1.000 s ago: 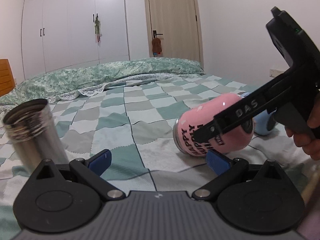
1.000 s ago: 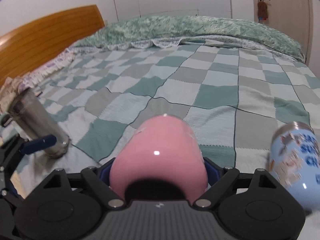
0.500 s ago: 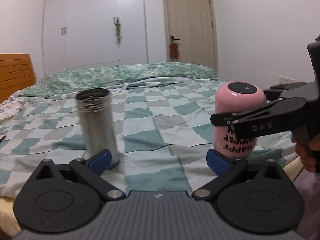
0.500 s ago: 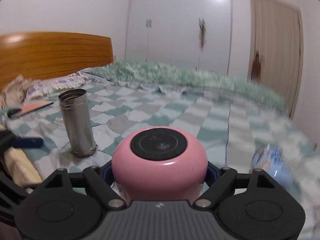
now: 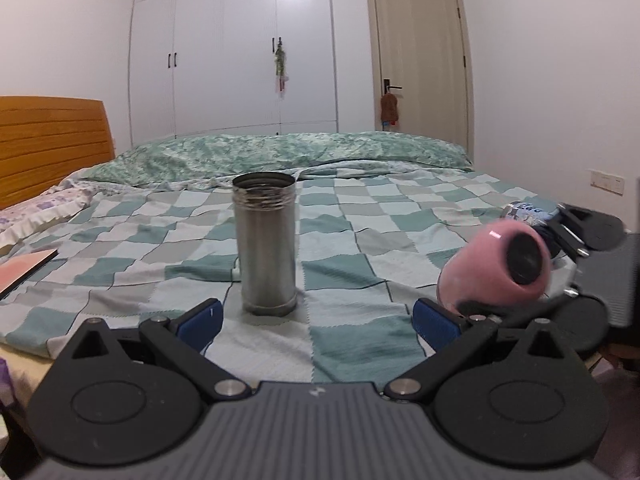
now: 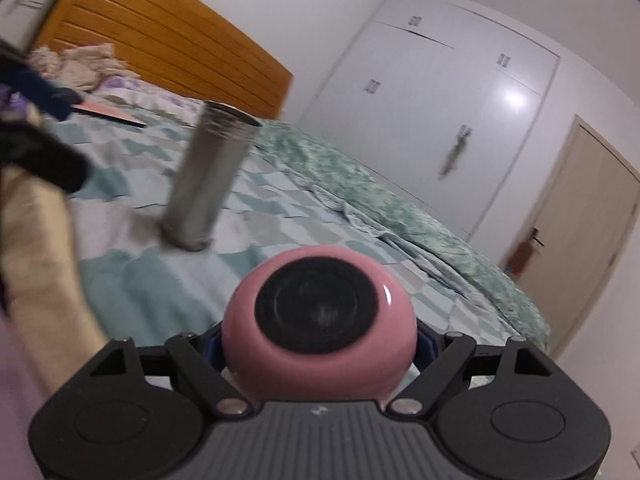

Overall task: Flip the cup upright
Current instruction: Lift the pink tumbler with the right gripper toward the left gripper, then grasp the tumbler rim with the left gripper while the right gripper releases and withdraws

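The pink cup (image 5: 486, 274) is held tilted above the checked bedspread (image 5: 344, 220) at the right, its black base facing my left wrist camera. My right gripper (image 6: 318, 346) is shut on it; the cup's pink body and black base (image 6: 316, 312) fill the middle of the right wrist view, and its mouth is hidden. My left gripper (image 5: 316, 318) is open and empty, low at the bed's near edge, in front of an upright steel tumbler (image 5: 265, 242), which also shows in the right wrist view (image 6: 210, 176).
A light blue printed cup (image 5: 528, 211) lies behind the pink one. A pink book (image 5: 22, 270) lies at the bed's left edge. A wooden headboard (image 5: 44, 144) is at the left; a rumpled green quilt (image 5: 280, 152), wardrobe and door lie beyond.
The right gripper lifted the lying pink cup, stood it mouth-down with base up, and has now tipped it further with a roll of the wrist. My left gripper drew back and centred on the steel tumbler.
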The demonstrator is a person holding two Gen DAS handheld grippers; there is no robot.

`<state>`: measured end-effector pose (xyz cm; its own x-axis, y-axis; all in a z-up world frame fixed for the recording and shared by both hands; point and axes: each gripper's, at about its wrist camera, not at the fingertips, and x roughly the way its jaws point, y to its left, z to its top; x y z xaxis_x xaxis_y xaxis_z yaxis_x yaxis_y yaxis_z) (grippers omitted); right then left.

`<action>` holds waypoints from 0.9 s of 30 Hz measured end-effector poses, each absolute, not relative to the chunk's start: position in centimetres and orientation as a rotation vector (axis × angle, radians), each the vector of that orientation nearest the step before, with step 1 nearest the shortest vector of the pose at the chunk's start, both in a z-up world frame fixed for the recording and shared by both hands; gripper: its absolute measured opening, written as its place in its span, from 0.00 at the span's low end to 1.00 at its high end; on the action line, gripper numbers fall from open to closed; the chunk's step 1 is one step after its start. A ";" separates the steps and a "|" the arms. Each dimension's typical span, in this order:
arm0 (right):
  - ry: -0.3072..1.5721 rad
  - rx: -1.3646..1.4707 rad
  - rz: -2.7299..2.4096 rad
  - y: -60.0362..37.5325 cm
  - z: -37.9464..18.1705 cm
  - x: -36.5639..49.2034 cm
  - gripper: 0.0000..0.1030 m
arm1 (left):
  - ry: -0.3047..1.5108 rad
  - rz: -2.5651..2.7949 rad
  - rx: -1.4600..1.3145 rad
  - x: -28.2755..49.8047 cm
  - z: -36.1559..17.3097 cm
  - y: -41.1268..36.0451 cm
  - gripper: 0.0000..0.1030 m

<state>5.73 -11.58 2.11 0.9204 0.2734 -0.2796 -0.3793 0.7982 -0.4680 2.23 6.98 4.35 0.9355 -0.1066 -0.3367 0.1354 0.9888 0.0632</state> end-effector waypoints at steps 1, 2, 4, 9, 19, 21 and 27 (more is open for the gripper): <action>0.213 -0.542 0.373 -12.0 2.1 5.2 0.82 | 0.340 -0.120 0.084 2.1 4.3 7.0 1.00; 0.223 -0.542 0.385 -12.5 2.0 4.9 0.82 | 0.341 -0.119 0.082 2.0 4.3 7.0 1.00; 0.260 -0.528 0.395 -13.4 1.8 4.4 0.82 | 0.344 -0.119 0.080 1.7 4.3 6.8 1.00; 0.331 -0.474 0.399 -15.1 0.5 3.4 0.81 | 0.359 -0.126 0.084 1.3 4.1 5.8 1.00; 0.343 -0.287 0.411 -16.3 2.3 2.5 1.00 | 0.390 -0.114 0.090 0.6 4.8 3.9 1.00; 0.316 -0.180 0.444 -18.2 3.5 1.8 1.00 | 0.408 -0.122 0.085 0.9 5.0 3.3 1.00; 0.251 0.071 0.413 -25.1 5.3 1.5 1.00 | 0.522 -0.187 0.002 3.7 5.3 0.1 1.00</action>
<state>1.53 -25.14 5.33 0.8854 0.4055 -0.2272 -0.3881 0.9139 0.1189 3.66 0.10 5.30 0.8501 -0.1770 -0.4960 0.1782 0.9830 -0.0453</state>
